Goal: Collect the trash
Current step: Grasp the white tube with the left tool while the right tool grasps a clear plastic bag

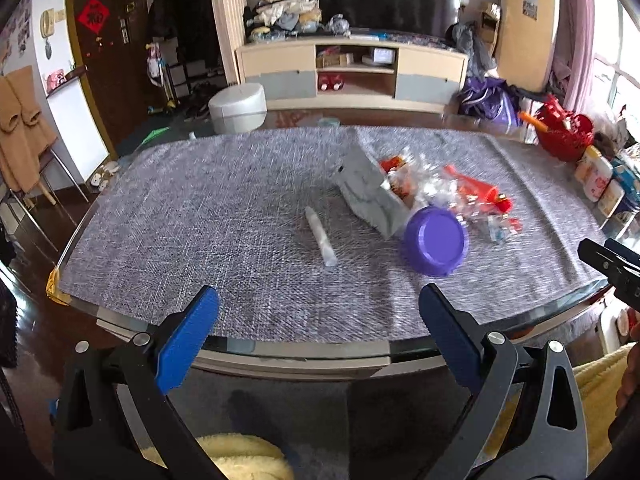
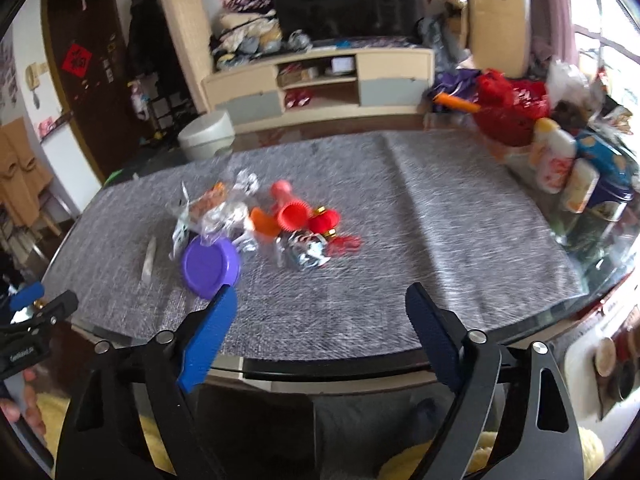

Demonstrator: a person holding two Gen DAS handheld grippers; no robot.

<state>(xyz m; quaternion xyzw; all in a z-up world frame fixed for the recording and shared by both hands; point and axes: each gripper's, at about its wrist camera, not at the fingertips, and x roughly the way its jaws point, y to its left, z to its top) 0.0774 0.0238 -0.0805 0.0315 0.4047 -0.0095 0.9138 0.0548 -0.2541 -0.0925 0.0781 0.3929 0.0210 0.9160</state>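
Note:
A pile of trash lies mid-table on the grey cloth: a purple bowl (image 1: 436, 242) (image 2: 211, 263) on its side, a grey paper bag (image 1: 370, 190), clear and red wrappers (image 1: 460, 192) (image 2: 224, 212), a red cup (image 2: 294, 214), a small red lantern (image 2: 324, 220) and a clear plastic tube (image 1: 320, 236) (image 2: 149, 258). My left gripper (image 1: 320, 320) is open and empty above the table's near edge. My right gripper (image 2: 320, 318) is open and empty, near the front edge, just right of the bowl. The right gripper's tip also shows in the left wrist view (image 1: 612, 264).
The glass table (image 1: 296, 350) has a rounded front edge. Bottles and tins (image 2: 568, 172) and a red basket (image 2: 512, 116) crowd its right side. A white stool (image 1: 238, 106) and a TV cabinet (image 1: 352, 72) stand beyond.

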